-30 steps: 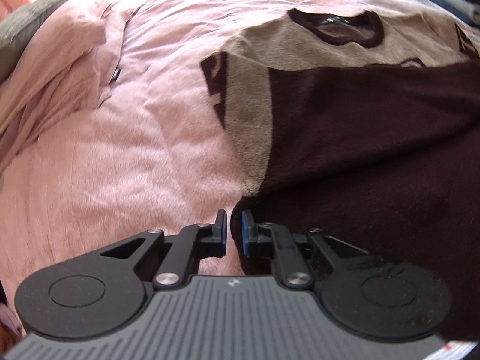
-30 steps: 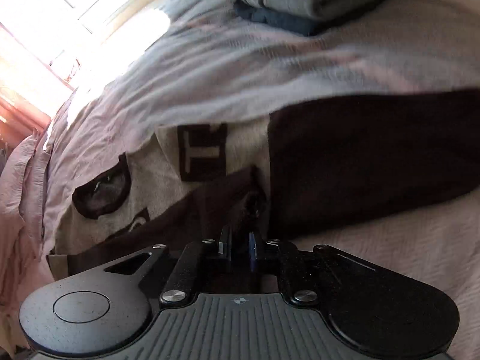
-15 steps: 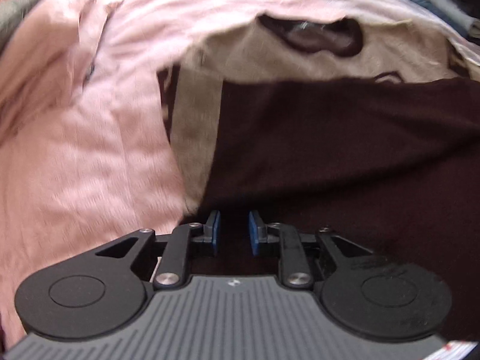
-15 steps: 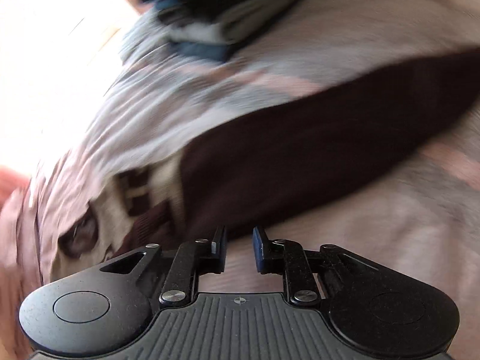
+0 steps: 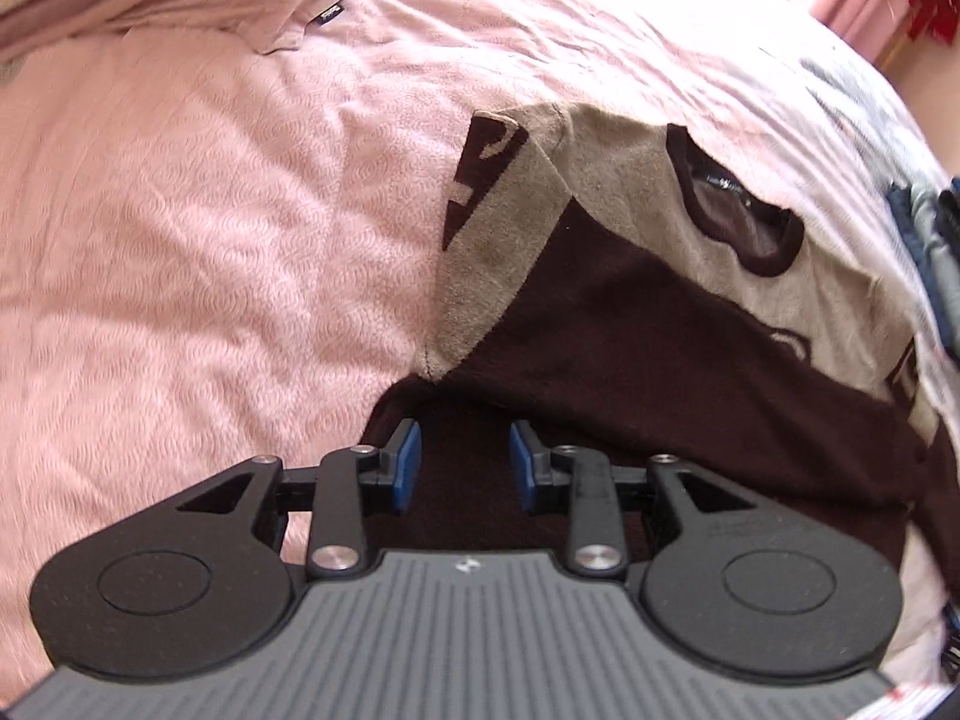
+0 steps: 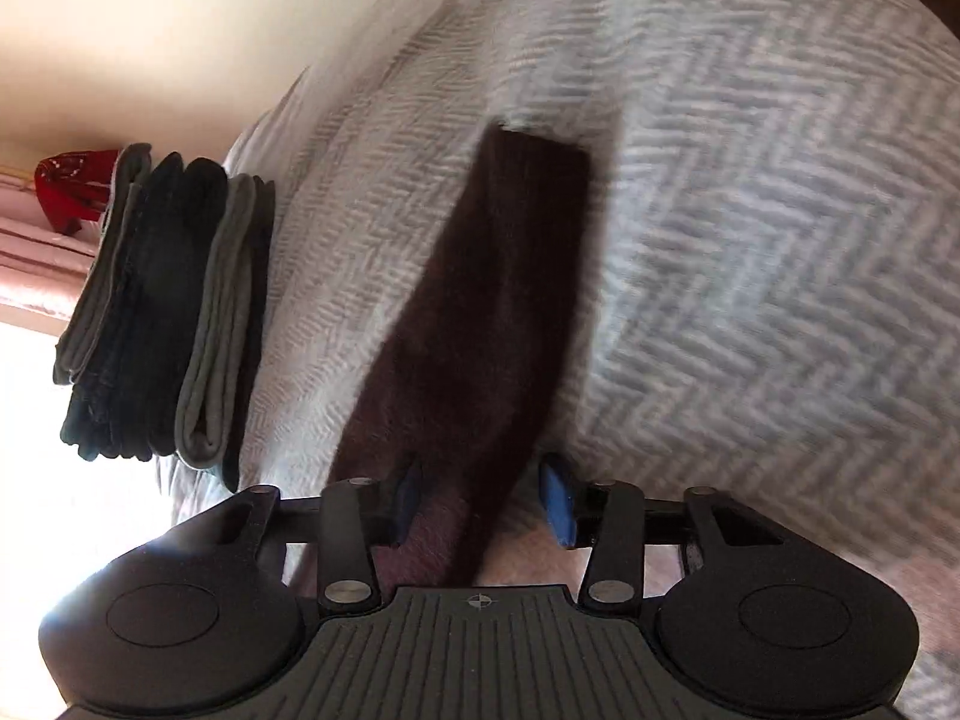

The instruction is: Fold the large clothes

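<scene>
Jaws of both grippers gape over the sweater (image 5: 630, 372)

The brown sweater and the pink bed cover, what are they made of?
The sweater looks like soft knitted fabric, maybe wool or fleece: its surface is fuzzy and matte, dark brown with a tan top. The bed cover looks like textured woven cloth, probably cotton: a small raised pattern and soft wrinkles show. Neither shines.

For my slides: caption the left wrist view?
Open left gripper over a brown-and-tan sweater on a pink bedspread.
</scene>
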Demonstrator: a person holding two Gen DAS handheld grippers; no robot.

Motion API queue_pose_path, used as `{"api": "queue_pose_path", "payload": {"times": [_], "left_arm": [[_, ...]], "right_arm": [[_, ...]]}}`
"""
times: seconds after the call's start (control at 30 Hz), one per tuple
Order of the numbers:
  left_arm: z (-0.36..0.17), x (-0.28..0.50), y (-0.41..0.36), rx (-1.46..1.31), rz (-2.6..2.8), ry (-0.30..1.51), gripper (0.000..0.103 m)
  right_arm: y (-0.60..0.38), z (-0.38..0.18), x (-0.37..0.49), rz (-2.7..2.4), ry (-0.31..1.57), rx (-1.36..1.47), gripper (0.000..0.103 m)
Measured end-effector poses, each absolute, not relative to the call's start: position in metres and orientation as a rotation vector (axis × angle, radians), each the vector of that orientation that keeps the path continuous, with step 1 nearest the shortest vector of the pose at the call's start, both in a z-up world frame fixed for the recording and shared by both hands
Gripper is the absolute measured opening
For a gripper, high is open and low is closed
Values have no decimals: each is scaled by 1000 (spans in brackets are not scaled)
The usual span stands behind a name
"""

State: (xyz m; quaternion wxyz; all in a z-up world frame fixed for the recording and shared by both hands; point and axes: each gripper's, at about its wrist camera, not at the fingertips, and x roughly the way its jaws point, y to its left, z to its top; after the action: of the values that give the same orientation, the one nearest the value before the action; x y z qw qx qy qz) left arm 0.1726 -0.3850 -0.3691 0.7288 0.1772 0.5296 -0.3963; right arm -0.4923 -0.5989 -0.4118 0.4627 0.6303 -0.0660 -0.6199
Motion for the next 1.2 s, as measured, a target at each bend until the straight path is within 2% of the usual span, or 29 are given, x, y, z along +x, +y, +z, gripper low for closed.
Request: {"api": "queue_pose_path", "payload": {"times": [0.03, 0.2, 0.37, 0.5, 0.6, 0.63, 0.67, 0.7, 0.83, 1.0, 1.07, 1.2], "left_arm": [[-367, 173, -383, 387, -873, 1171, 27], [-353, 170, -366, 384, -904, 1185, 27], [-339, 183, -338, 340, -876, 1196, 29], [-331, 196, -313, 291, -844, 1211, 29], [-326, 204, -298, 275, -827, 1208, 29], [-327, 206, -293, 271, -818, 1211, 29], [-328, 208, -289, 267, -812, 1221, 29], [-330, 210, -285, 264, -806, 1229, 29], [-337, 216, -273, 251, -791, 1261, 29], [-348, 213, -278, 294, -828, 1274, 29], [-352, 210, -290, 303, -862, 1279, 29], [-354, 202, -323, 315, -924, 1256, 29]], "right_arm": [[-603, -406, -488, -1541, -134, 1524, 4], [-626, -324, -421, -1595, 221, 1067, 3], [-605, -229, -273, -1319, 400, 534, 3], [-535, -205, -149, -1011, 478, 210, 3], [-463, -223, -75, -700, 529, 55, 6], [-445, -235, -55, -616, 575, 33, 24], [-425, -254, -34, -535, 674, 22, 57], [-412, -273, -22, -498, 774, 9, 66], [-390, -332, -22, -490, 1006, 22, 67], [-436, -352, -81, -601, 1083, 127, 65], [-454, -350, -103, -687, 1103, 119, 53], [-489, -353, -130, -816, 1102, 70, 47]]}}
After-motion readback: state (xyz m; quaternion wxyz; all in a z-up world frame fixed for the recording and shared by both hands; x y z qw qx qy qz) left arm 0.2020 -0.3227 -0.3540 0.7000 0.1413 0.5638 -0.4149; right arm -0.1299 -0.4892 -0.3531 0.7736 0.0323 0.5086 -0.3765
